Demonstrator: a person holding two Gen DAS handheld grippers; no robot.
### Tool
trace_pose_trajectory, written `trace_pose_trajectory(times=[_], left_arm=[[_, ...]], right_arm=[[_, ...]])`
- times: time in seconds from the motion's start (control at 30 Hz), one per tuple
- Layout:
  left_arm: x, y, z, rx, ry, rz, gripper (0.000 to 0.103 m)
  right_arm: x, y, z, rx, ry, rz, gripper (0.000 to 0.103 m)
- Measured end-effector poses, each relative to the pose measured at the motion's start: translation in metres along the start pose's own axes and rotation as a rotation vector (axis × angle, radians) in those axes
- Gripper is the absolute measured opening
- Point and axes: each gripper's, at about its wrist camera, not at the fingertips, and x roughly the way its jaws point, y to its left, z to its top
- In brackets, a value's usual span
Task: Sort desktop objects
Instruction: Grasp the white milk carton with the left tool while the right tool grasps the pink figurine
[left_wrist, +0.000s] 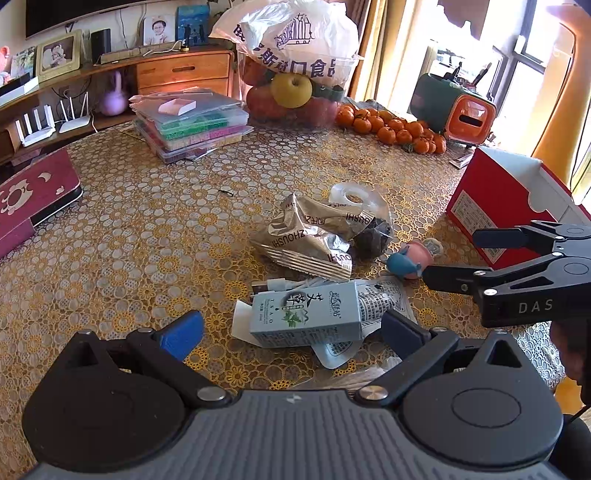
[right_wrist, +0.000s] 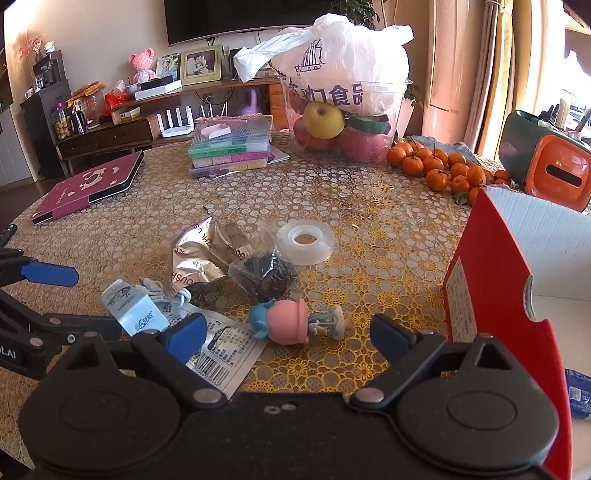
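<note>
Both tools hover over a table covered in a gold lace-pattern cloth, and both are spread wide with nothing between the fingers. The left gripper frames a pale blue carton printed with Chinese characters, lying on its side just ahead of the blue pads on top of printed leaflets, with a white USB cable tucked behind it at twelve o'clock. The right gripper frames a small figurine with a pink hat and a blue body, lying on its side between the fingertips but apart from both. In the right wrist view, crumpled silver snack wrappers sit at eleven o'clock from the figurine, a clear bag of dark bits just behind it at twelve, and a roll of clear tape farther on. A red open-topped box stands at three o'clock. Farther back are mandarins, a bowl of apples under a white plastic bag, stacked plastic bead cases and a maroon tablet case.
</note>
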Motion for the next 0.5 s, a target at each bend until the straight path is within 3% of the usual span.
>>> trace_pose_trajectory(times=[0.5], left_arm=[[0.029, 0.008, -0.001, -0.037, 0.034, 0.010, 0.103]], right_arm=[[0.038, -0.004, 0.000, -0.004, 0.047, -0.004, 0.096]])
